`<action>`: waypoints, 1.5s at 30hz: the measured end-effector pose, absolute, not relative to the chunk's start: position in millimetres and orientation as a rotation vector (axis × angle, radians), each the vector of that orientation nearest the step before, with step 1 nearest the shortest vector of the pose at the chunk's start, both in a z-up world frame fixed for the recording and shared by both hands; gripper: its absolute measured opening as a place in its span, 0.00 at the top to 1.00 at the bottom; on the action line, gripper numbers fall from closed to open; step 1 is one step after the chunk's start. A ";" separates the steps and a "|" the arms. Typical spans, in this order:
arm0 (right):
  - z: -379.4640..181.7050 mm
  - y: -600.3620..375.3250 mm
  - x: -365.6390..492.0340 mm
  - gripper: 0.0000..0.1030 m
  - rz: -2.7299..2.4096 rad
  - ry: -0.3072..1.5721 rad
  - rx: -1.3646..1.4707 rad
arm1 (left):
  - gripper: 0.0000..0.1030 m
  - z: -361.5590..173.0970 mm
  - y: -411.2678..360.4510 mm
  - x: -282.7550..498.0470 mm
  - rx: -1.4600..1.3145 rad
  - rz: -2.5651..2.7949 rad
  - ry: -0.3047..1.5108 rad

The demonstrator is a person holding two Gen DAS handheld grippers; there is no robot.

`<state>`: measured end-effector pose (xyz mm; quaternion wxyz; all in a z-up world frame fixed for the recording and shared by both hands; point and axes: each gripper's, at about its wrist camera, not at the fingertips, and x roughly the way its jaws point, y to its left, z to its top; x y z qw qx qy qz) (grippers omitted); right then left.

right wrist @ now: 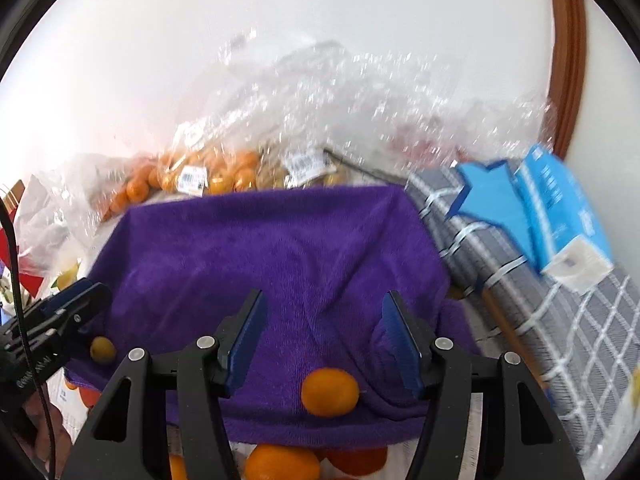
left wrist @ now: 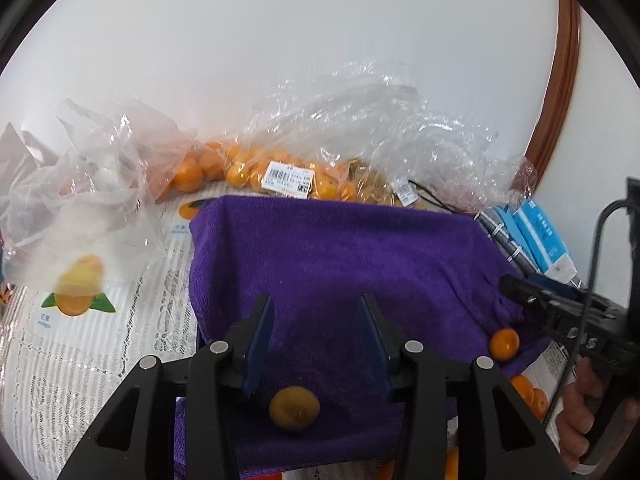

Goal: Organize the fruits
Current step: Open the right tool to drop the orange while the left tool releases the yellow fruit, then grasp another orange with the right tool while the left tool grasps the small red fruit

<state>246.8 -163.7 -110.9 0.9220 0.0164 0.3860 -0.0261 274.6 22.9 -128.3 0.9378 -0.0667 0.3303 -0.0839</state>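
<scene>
White wall backs a table draped with a purple towel (left wrist: 332, 264). Low centre of frame, a dull yellowish fruit (left wrist: 294, 408) lies just ahead of the left gripper (left wrist: 316, 340), an orange fruit (right wrist: 330, 392) before the right gripper (right wrist: 324, 340); both stand wide open, holding nothing. Behind, at mid-frame, clear bags (left wrist: 280, 176) hold more oranges.

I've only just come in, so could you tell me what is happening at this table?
A person holding two grippers is sorting fruit over a purple towel. The left gripper is open, with a dull yellow-brown fruit lying on the towel near its fingers. The right gripper is open too, with an orange lying loose near it. Neither fruit is gripped. More oranges sit in a clear plastic bag behind the towel.
</scene>
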 end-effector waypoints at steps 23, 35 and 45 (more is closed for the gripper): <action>-106.3 -182.7 116.5 0.50 -0.106 0.822 0.114 | 0.59 -115.9 29.7 254.2 -0.184 -0.201 0.632; -154.9 -164.6 129.1 0.56 -0.023 0.896 0.019 | 0.45 -112.9 50.0 186.8 -0.042 -0.123 0.617; -169.9 -166.5 141.5 0.61 -0.002 0.893 -0.021 | 0.45 -144.7 59.0 183.2 -0.098 -0.255 0.737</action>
